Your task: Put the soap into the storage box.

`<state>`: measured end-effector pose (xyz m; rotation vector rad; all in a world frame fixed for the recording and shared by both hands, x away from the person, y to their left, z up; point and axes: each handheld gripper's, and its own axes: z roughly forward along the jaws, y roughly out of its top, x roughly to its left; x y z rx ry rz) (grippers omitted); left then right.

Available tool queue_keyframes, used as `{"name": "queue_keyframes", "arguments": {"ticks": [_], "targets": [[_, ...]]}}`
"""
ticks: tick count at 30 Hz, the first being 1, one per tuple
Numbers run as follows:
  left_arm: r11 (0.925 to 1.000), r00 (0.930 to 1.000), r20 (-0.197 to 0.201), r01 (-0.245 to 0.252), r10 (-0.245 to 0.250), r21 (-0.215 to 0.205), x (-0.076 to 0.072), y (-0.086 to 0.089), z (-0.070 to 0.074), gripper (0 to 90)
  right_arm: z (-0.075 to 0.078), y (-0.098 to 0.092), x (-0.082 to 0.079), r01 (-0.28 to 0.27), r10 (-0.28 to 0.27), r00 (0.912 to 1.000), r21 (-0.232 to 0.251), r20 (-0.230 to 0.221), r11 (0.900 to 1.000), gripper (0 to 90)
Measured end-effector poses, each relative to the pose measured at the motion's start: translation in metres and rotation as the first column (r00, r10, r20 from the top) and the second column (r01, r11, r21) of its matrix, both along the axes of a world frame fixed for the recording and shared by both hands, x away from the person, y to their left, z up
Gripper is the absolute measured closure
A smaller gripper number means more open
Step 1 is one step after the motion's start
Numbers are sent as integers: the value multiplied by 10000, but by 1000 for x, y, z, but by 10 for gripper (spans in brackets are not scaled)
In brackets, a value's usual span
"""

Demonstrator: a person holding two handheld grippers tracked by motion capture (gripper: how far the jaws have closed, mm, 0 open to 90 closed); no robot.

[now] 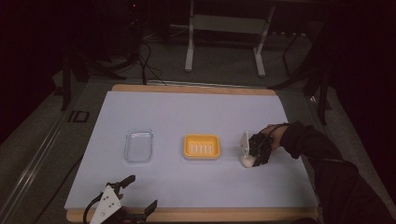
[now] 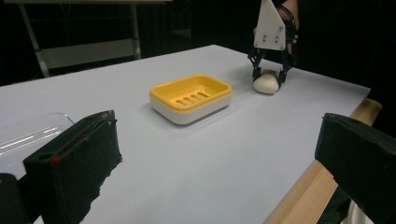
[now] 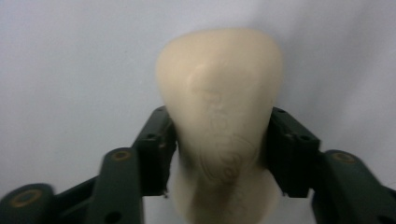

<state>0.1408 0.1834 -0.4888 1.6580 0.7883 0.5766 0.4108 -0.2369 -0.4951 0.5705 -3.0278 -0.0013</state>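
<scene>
Smooth cream oval soap bar [image 3: 219, 107] between right gripper [image 3: 219, 154] pads

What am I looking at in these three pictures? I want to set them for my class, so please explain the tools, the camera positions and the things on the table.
A person holds a hand tool with two black jaws in each hand. One picture looks down from above the table; the other two come from cameras riding on the tools. On the pale surface lie a clear tray, a yellow soap dish and a cream bar of soap. The right gripper is shut on the soap, its pads pressing both sides. The left gripper waits open at the near edge, holding nothing.
</scene>
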Motion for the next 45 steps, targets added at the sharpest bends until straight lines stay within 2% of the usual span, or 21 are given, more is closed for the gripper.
{"name": "queue_keyframes", "arguments": {"ticks": [2,5,6,8,9,16,21,23,26,30,33,37,40,41,42,45], "targets": [[10000,10000,16,11,-11,12,0,0,0,2,0,-1,2,271,-273,9992,-79,-275,9996,495],[10000,10000,20,7,-7,5,0,0,0,2,1,-2,3,347,-349,9989,-73,-307,9994,497],[10000,10000,34,5,-5,5,0,0,0,2,2,-4,4,594,-589,9973,98,-448,9982,498],[10000,10000,42,5,-5,7,0,0,0,2,2,-4,4,594,-589,9973,98,-448,9982,498],[10000,10000,53,10,-11,25,0,0,0,2,7,-6,5,876,-849,9945,418,-607,9953,498],[9999,10000,69,48,-49,107,0,-2,0,2,17,-5,4,999,-962,9940,758,-516,9921,498],[9997,9998,102,160,-161,175,2,-3,0,2,26,-5,2,1033,-968,9940,1487,-506,9835,498],[9995,9996,111,253,-256,195,4,-4,0,2,29,-5,0,1095,-1024,9934,1594,-523,9811,498],[9994,9995,109,281,-283,206,5,-5,0,2,31,-5,-1,1132,-1061,9930,1628,-515,9801,498],[9973,9984,-49,560,-559,476,11,-9,-1,2,36,-7,-3,1398,-1354,9901,1690,-373,9757,498],[9970,9978,-47,661,-660,402,14,-10,-1,2,37,-7,-3,1477,-1430,9889,1694,-400,9744,498],[9969,9976,-75,694,-692,365,20,-11,-1,2,41,-11,-8,1720,-1689,9851,1709,-322,9702,498],[9975,9979,-374,538,-521,460,27,-11,-3,8,45,-13,-9,2065,-2070,9782,1850,-169,9608,497],[9972,9977,-427,552,-530,505,29,-11,-4,8,45,-13,-9,2065,-2070,9782,1850,-169,9608,497],[9972,9978,-405,548,-528,516,30,-11,-4,8,49,-14,-10,2299,-2307,9729,1876,-180,9549,497],[9969,9975,-310,647,-633,454,33,-13,-2,8,54,-14,-11,2449,-2469,9689,1909,-134,9506,498]]}}
